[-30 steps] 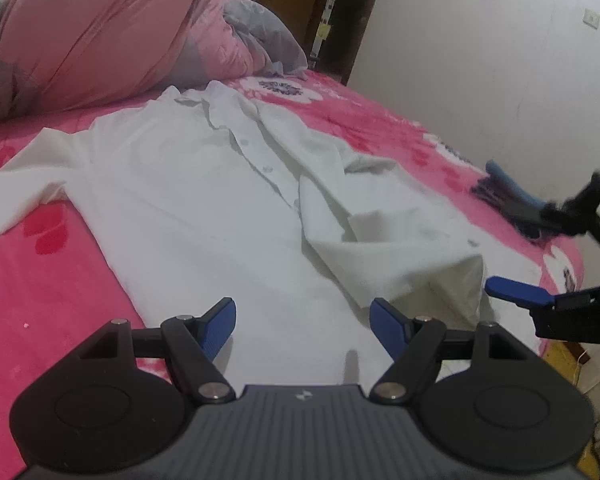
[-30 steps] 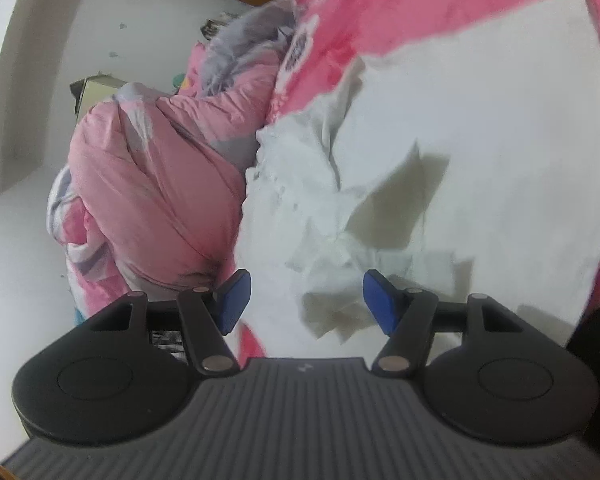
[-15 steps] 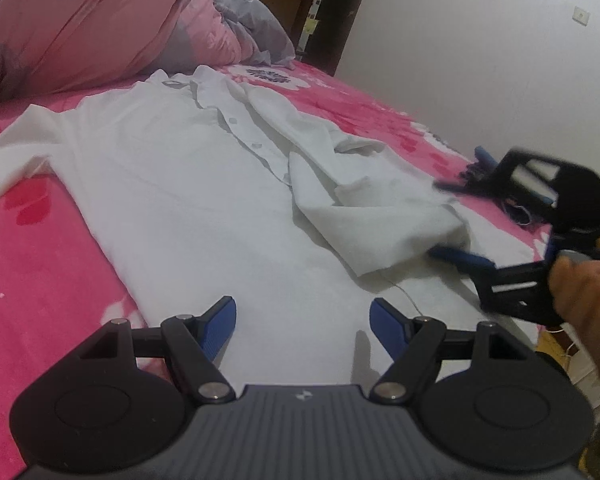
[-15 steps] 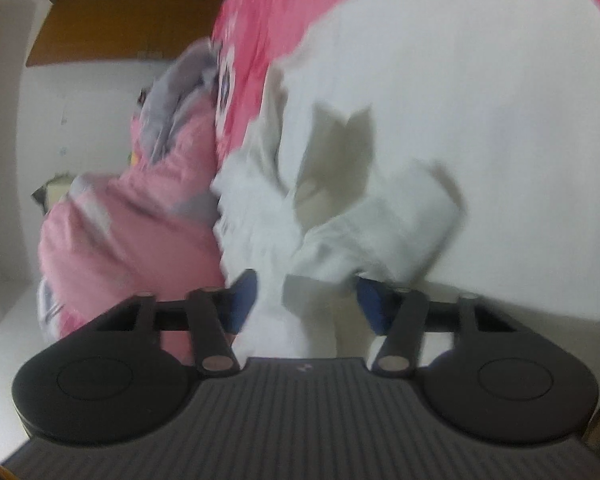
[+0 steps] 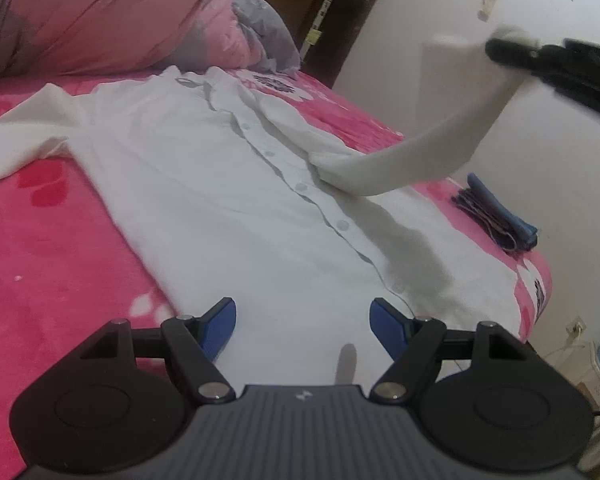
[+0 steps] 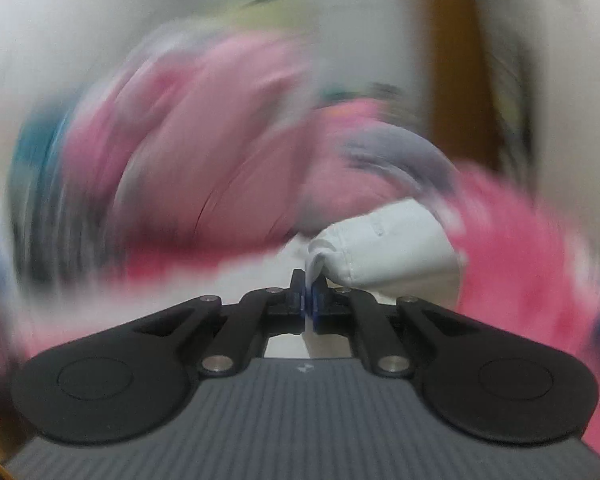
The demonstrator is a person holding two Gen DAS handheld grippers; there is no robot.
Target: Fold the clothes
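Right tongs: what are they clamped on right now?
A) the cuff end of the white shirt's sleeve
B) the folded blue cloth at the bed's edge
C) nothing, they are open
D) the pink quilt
A: the right tongs are shut on white fabric of the sleeve, which the left wrist view shows lifted off the white shirt.

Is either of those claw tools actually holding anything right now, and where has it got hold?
The right gripper pinches the white shirt by its sleeve end, lifting it. The left gripper holds nothing.
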